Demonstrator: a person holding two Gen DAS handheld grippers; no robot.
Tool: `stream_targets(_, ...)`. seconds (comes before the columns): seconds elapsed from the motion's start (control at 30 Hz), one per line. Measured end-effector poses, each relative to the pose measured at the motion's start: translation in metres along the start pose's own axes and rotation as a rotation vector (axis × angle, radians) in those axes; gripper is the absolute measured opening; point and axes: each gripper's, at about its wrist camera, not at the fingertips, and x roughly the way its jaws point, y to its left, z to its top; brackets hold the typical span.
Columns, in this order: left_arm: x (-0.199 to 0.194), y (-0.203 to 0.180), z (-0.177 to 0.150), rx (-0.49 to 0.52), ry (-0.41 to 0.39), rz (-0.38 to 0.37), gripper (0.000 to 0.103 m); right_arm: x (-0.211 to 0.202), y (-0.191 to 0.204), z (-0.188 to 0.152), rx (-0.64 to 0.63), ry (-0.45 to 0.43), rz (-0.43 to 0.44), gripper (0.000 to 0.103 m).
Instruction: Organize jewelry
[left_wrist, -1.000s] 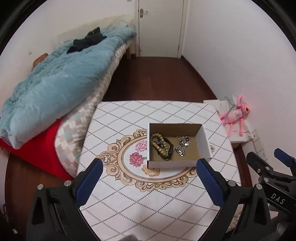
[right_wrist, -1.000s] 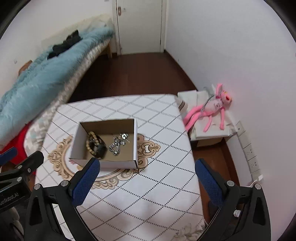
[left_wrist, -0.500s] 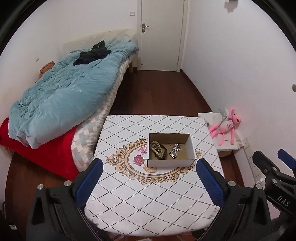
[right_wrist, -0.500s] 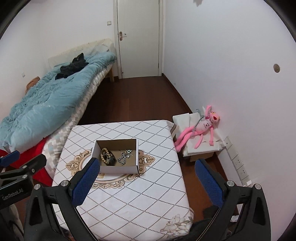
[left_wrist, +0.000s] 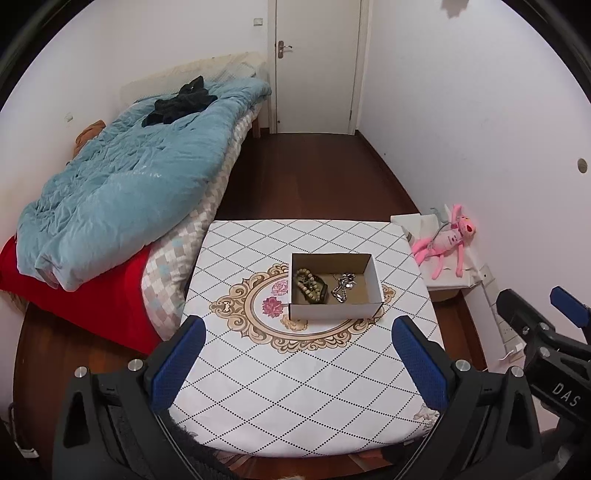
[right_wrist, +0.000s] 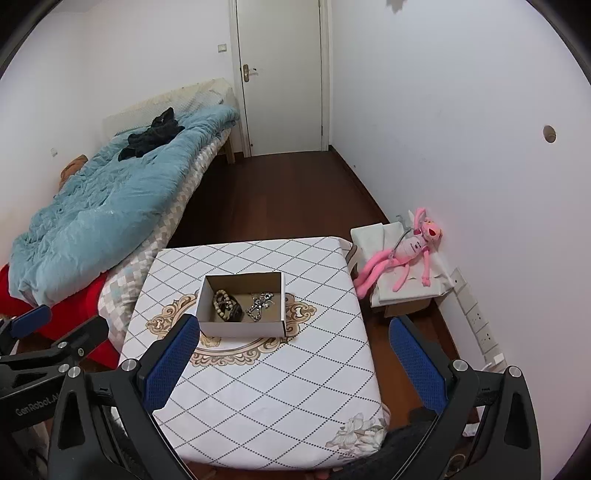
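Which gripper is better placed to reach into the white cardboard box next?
Probably left. The white cardboard box sits almost centred ahead of the open left gripper; for the open right gripper it lies off towards its left finger. Both are well back.

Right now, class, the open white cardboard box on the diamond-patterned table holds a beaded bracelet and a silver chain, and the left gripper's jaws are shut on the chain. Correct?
Not quite. The left gripper is open and empty, as the left wrist view shows; the silver chain lies in the white cardboard box beside the beaded bracelet.
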Motion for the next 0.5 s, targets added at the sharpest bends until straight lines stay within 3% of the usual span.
stream_targets(0.5, 0.05, 0.003, 0.02, -0.002, 0.081, 0.041, 0.103, 0.065, 0.008, 0.023, -0.024, 0.091, -0.027, 0.103)
